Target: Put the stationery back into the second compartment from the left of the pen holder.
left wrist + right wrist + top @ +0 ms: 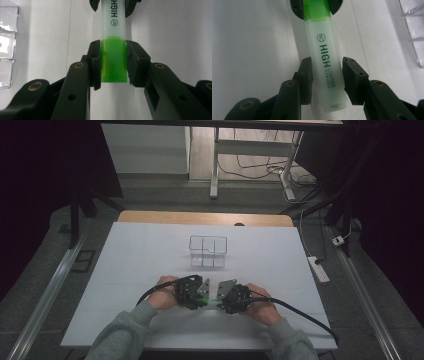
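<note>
The left gripper point(113, 62) was clamped on the green cap point(113, 60) of a highlighter point(324, 62), both pads pressing the cap's sides. The right gripper point(327, 75) stood at the opposite end of the pen, its jaws set around the translucent barrel point(324, 55); one pad lay against the barrel's side, while a thin gap appeared to remain at the other pad, so a firm grip could not be confirmed. In the high view the two grippers faced each other tip to tip, with the highlighter point(212, 300) spanning between them just above the white table point(125, 270).

Progress, as judged from these views: the pen had been picked up and the cap end secured. The cap was seated on the barrel, with no gap at the joint. Remaining work appeared to be full closure on the barrel and separation of cap from barrel by pulling the grippers apart. A clear divided organiser point(208, 251) stood beyond the gripper tips, well apart, with nothing visible inside it.

Legible marking on the barrel: "HIGH LIGHTER" in green capitals, preceded by a small circled logo. A line of finer print beside it was too small to read.
</note>
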Tool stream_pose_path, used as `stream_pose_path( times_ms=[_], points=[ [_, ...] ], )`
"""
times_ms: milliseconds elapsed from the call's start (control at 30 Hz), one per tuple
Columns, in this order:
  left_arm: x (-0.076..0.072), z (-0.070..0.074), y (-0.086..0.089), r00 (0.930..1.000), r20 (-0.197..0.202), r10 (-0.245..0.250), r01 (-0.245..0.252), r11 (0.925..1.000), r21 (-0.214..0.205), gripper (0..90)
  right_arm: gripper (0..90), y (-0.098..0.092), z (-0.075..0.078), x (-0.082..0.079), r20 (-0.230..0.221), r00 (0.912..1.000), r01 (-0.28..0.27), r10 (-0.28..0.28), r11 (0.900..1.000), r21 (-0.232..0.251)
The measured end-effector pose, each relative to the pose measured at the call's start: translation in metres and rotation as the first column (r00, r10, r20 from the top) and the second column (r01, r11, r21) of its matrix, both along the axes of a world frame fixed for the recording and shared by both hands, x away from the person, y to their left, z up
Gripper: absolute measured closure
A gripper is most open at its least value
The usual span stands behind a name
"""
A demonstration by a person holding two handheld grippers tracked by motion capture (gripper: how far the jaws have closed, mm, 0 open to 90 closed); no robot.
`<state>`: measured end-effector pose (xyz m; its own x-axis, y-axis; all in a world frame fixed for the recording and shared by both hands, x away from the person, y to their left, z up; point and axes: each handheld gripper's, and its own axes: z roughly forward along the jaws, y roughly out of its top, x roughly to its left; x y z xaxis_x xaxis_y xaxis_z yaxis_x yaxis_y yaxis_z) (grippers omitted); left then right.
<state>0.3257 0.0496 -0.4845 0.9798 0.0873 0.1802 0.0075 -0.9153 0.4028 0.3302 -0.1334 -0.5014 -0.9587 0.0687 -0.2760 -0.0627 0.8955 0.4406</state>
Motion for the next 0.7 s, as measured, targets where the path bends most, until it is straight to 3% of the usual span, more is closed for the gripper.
stream_pose_path(
  times_ms=[200,333,367,500,600,700],
  points=[
    [0.000,0.003,0.005,0.9997,0.024,0.010,-0.010,0.9993,-0.035,63.5,65.0,-0.001,0.000,-0.002,0.005,0.9995,-0.031,0.031,0.9993,0.020],
    [0.003,0.003,0.011,0.9969,0.025,0.075,-0.073,0.9946,-0.074,53.4,65.1,-0.004,0.001,-0.002,-0.007,0.9999,-0.008,0.008,0.9989,0.047],
    [0.004,0.002,0.013,0.9943,0.010,0.106,-0.104,0.9882,-0.112,50.7,65.1,-0.005,0.002,-0.001,-0.010,0.9999,0.001,-0.001,0.9984,0.057],
    [0.007,0.005,0.024,0.9833,-0.035,0.179,-0.182,0.9645,-0.191,37.3,65.2,-0.008,0.004,0.001,-0.012,0.9998,0.019,-0.018,0.9965,0.082],
    [0.008,0.007,0.036,0.9714,-0.065,0.229,-0.238,0.9347,-0.264,31.7,65.2,-0.010,0.005,0.002,-0.012,0.9989,0.047,-0.046,0.9939,0.099],
    [0.009,0.007,0.048,0.9577,-0.111,0.265,-0.288,0.8932,-0.346,29.5,65.2,-0.013,0.007,0.004,-0.022,0.9977,0.067,-0.065,0.9867,0.148]
  ],
)
